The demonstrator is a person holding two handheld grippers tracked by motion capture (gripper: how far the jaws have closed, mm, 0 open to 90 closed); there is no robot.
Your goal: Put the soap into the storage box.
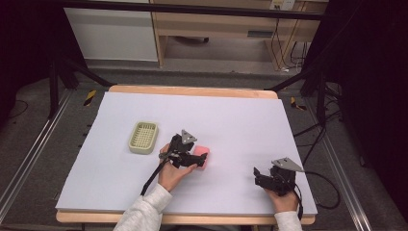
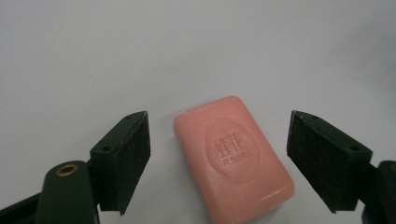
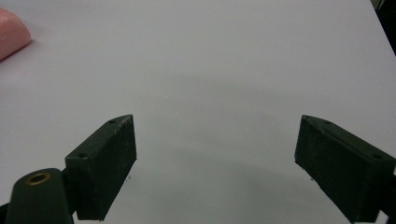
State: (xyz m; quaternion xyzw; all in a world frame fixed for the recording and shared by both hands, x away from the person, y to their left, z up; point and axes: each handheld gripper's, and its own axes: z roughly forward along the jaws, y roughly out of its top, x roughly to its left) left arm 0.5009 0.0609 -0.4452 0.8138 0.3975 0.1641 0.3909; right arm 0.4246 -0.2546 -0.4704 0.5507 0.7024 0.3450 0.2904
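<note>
A pink bar of soap (image 1: 202,156) (image 2: 233,161) lies flat on the white table cover near the middle. My left gripper (image 1: 197,160) (image 2: 219,161) is open around it, one jaw on each side with a gap to the soap. A pale green slotted soap dish (image 1: 143,137) rests to the left of the soap, apart from it. My right gripper (image 1: 262,177) (image 3: 217,165) is open over bare cover at the front right, nothing between its jaws. A corner of the soap (image 3: 11,32) sits at the top left of the right gripper view.
The white cover (image 1: 231,120) lies on a wooden table (image 1: 192,90). Black frame legs and cables stand at both sides. Wooden furniture stands on the floor beyond the far edge.
</note>
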